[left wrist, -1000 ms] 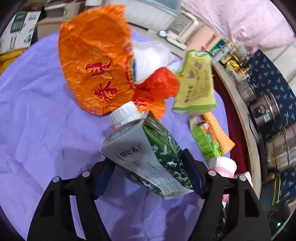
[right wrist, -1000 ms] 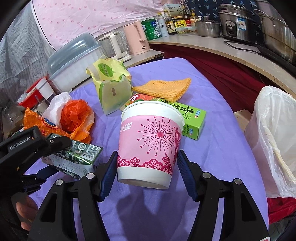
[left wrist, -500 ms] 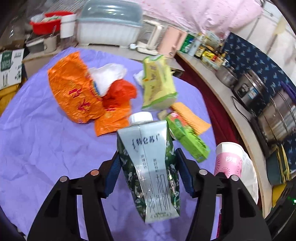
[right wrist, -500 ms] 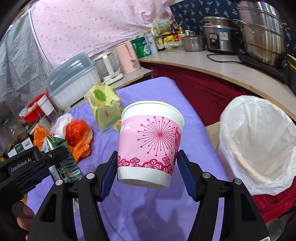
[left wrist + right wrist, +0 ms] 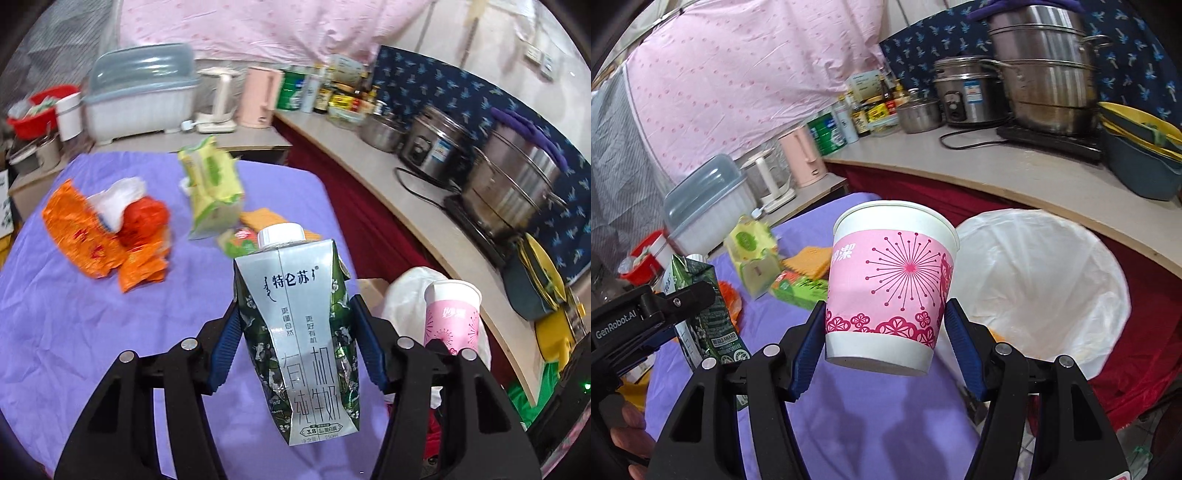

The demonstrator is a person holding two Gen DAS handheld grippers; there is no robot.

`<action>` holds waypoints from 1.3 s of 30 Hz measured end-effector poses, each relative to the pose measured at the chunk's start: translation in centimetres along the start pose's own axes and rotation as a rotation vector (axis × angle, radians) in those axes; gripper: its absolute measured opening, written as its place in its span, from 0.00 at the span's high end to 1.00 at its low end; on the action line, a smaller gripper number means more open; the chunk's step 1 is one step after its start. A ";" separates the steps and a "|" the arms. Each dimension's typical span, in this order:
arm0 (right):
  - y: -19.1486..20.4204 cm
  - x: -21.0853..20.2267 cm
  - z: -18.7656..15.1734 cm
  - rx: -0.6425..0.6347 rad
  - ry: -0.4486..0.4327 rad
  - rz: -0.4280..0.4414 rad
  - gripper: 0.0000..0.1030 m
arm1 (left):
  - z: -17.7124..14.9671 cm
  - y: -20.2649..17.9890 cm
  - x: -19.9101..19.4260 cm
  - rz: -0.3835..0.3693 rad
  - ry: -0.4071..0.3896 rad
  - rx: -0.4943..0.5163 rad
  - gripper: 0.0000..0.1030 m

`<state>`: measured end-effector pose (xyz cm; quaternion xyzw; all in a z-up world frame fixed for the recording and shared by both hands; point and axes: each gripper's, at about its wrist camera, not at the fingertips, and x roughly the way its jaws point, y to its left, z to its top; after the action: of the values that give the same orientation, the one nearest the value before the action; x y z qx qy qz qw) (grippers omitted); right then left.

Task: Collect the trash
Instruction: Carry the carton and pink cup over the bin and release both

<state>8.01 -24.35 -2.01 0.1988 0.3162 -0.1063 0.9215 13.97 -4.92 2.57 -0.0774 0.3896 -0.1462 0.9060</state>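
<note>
My left gripper (image 5: 293,343) is shut on a green and silver milk carton (image 5: 295,314), held upright above the purple table (image 5: 74,314). My right gripper (image 5: 884,332) is shut on a pink and white paper cup (image 5: 890,273), held upright just left of the white-lined trash bin (image 5: 1052,288). The left wrist view shows the cup (image 5: 452,317) in front of the bin (image 5: 410,291). On the table lie an orange wrapper (image 5: 77,232), a red-orange bag (image 5: 146,218), white tissue (image 5: 118,195), a yellow-green pack (image 5: 210,192), a green box (image 5: 238,242) and an orange cloth (image 5: 262,218).
A curved counter (image 5: 1015,177) behind the bin carries steel pots (image 5: 1041,70), a rice cooker (image 5: 967,92) and bottles. A pink kettle (image 5: 258,98) and a covered dish rack (image 5: 140,92) stand beyond the table. A person's hand (image 5: 631,432) holds the left gripper.
Both grippers have risen and swung right toward the bin with their loads. The carton has rolled from tilted to upright, and the left jaws have narrowed on it.
</note>
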 end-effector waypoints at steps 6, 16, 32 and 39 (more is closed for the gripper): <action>-5.0 -1.8 1.1 0.049 -0.037 -0.072 0.41 | -0.3 -6.1 1.0 -0.099 0.025 0.112 0.46; -11.3 -2.8 2.2 0.109 -0.063 -0.174 0.41 | -1.2 -14.2 3.4 -0.207 0.062 0.268 0.46; -13.7 -1.4 2.7 0.134 -0.059 -0.212 0.41 | -1.3 -17.5 6.5 -0.241 0.095 0.307 0.46; -13.9 -0.4 2.9 0.133 -0.044 -0.222 0.41 | -1.3 -17.3 8.2 -0.261 0.131 0.292 0.46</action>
<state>4.79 -38.04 -3.86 0.2212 0.3082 -0.2326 0.8955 14.84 -23.98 0.54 0.0147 0.4091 -0.3220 0.8536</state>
